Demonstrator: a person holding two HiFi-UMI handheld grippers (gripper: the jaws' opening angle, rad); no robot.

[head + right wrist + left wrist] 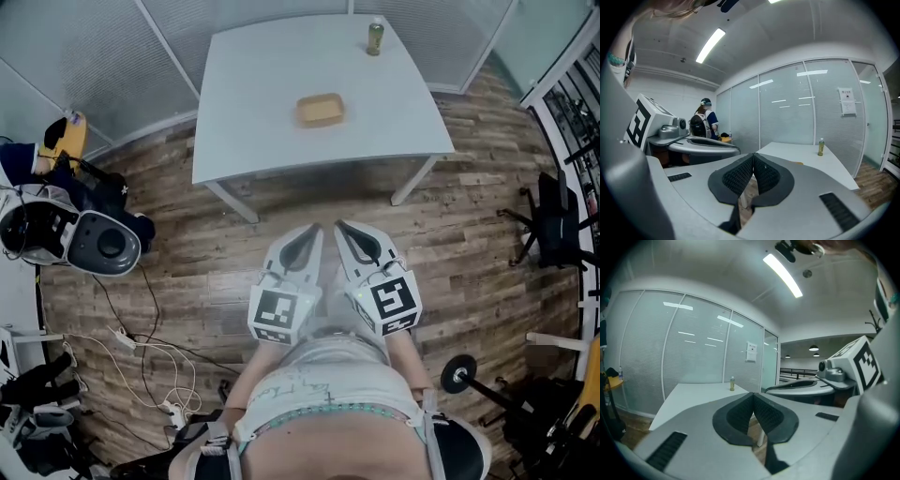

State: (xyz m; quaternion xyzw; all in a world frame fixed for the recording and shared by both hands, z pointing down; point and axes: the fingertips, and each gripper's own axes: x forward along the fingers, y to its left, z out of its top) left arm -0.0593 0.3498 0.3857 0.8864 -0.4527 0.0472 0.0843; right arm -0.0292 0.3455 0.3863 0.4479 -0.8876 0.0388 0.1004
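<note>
Both grippers are held close to the person's body, above the wooden floor and short of the white table (253,103). My left gripper (317,228) is shut, its dark pads meeting with nothing between them; its own view shows the pads (753,397) touching at the tip. My right gripper (339,226) is likewise shut and empty, its tip (753,156) closed. On the table lie a shallow tan tray (320,110) near the middle and a small green bottle (375,37) at the far edge. The bottle (732,383) (820,146) shows in both gripper views.
Glass partition walls (112,56) stand behind the table. A black and white machine (84,239) and cables (141,347) lie at the left on the floor. A black chair (553,220) and a dumbbell (459,373) are at the right. A person with a backpack (701,123) stands far off.
</note>
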